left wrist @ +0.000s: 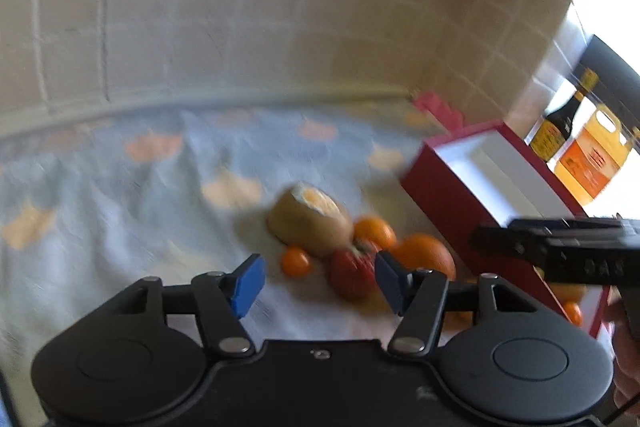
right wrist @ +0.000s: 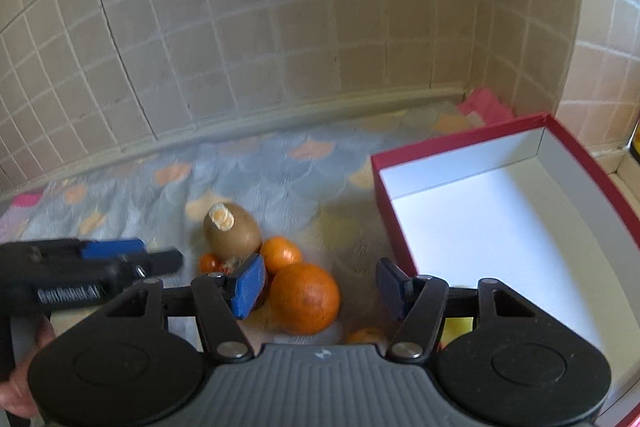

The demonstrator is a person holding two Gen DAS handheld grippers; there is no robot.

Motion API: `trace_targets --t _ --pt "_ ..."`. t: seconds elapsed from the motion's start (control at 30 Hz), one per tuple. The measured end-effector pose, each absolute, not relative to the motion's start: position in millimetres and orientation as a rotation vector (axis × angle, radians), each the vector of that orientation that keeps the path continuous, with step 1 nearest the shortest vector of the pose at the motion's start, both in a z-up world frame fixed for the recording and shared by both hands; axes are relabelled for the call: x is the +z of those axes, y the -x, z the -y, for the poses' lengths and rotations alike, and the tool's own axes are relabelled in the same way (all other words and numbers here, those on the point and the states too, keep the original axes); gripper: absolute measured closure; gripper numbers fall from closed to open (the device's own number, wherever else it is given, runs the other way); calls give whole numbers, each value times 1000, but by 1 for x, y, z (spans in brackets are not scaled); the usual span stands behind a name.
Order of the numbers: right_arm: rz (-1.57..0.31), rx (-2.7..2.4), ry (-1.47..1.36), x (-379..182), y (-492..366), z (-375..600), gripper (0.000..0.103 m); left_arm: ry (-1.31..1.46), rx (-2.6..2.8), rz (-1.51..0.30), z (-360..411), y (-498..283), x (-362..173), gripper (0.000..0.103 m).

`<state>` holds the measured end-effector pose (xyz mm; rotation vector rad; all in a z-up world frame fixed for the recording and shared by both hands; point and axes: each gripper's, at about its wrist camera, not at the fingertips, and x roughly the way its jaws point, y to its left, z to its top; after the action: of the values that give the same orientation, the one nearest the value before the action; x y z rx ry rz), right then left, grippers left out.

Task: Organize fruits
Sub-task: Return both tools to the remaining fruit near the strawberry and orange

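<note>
A small heap of fruit is gathered on the patterned cloth, just left of the open red box. The big orange is seen in the right wrist view directly ahead of the right gripper, between its two blue pads and a little toward the left pad. Both jaws of that gripper are spread wide and nothing is held. Behind the orange lie a smaller mandarin, a brown, egg-shaped fruit with a pale cut end whose long axis is tilted up and away, and a tiny orange fruit.

The left gripper is likewise held wide open and empty. From it, the red fruit is found just ahead and toward its right pad, with a small orange fruit nearer the middle of the gap.

The orange is judged to be the nearer target for the right hand, since the box lies on that same side; a short carry to the right would be needed. A few small fruits appear to be already inside the box's near corner, though this is partly hidden.
</note>
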<state>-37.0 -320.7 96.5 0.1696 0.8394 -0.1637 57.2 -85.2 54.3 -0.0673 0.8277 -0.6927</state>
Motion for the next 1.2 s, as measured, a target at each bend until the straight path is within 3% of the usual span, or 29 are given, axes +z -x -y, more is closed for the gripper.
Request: trace_targets --t 0.43,1.2 --pt "-941 -153 -197 69 15 320 39 -47 -702 -854 132 -54 15 35" --pt "-975 -182 -215 53 3 326 39 -24 -727 -802 140 -61 9 35"
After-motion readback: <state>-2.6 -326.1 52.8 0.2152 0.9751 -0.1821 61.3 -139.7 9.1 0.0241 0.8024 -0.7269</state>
